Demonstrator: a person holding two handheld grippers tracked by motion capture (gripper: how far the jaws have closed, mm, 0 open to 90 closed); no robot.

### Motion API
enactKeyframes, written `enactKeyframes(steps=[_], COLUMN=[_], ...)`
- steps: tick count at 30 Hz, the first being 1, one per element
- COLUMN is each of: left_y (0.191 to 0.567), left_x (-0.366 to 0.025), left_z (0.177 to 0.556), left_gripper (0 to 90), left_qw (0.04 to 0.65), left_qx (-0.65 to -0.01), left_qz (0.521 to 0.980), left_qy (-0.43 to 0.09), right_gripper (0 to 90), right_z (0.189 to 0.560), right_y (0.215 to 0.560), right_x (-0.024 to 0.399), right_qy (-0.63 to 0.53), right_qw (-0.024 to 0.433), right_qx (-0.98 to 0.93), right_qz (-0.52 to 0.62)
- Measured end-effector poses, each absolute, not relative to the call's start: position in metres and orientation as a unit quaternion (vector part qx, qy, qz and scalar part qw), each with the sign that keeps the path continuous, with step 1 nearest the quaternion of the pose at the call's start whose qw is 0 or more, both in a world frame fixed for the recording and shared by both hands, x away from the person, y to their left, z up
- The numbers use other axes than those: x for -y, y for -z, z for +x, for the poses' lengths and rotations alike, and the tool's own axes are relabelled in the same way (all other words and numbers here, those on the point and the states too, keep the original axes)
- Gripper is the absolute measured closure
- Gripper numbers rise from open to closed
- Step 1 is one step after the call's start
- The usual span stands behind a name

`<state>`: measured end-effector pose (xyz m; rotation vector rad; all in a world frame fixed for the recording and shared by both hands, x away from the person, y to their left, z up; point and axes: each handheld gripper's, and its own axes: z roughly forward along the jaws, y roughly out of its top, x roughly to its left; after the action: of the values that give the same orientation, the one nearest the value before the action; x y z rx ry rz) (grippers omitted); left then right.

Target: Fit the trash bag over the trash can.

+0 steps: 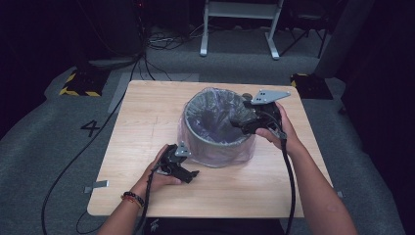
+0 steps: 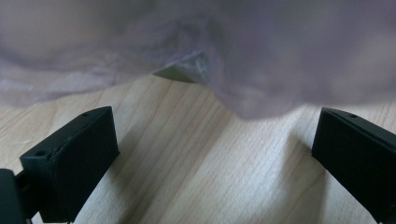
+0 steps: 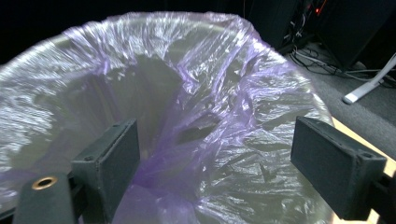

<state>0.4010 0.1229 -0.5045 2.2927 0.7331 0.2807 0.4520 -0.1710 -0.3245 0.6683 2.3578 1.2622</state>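
High view: we see a grey bin (image 1: 215,128) lined with a translucent purple bag (image 1: 230,155), standing mid-table (image 1: 147,122). Our right gripper (image 1: 243,121) hangs over the bin's right rim; in the right gripper view its jaws stand wide apart above the crumpled liner (image 3: 210,116), gripping nothing. Our left gripper (image 1: 188,174) lies low on the wood just before the bin, jaws spread wide and empty; there the bag's skirt (image 2: 261,60) is blurred and hides most of the bin wall.

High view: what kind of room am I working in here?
Likely a lab or recording studio, not a home: dark surroundings, grey carpet with a taped number 4, loose floor cables, and hazard-striped blocks beside the wooden table.
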Motion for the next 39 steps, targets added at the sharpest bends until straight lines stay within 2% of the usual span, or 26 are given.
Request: enactKeyframes(steps=[17,29,39], left_y=[0.504,0.504,0.505], left_x=[-0.098,-0.095,-0.127], left_z=[0.411,0.405,0.374], left_gripper=[1.2,1.2,1.5], left_qw=[0.352,0.351,0.357], left_qx=[-0.264,-0.272,-0.260], left_qz=[0.892,0.890,0.892], left_qy=[-0.100,-0.106,-0.099], right_gripper=[15.8,17.0,16.5], right_z=[0.472,0.480,0.483], right_y=[0.328,0.326,0.322], right_x=[0.150,0.148,0.141], right_qy=[-0.417,-0.379,-0.362], right_qw=[0.130,0.144,0.139], right_qx=[-0.869,-0.882,-0.892], right_qz=[0.234,0.239,0.232])
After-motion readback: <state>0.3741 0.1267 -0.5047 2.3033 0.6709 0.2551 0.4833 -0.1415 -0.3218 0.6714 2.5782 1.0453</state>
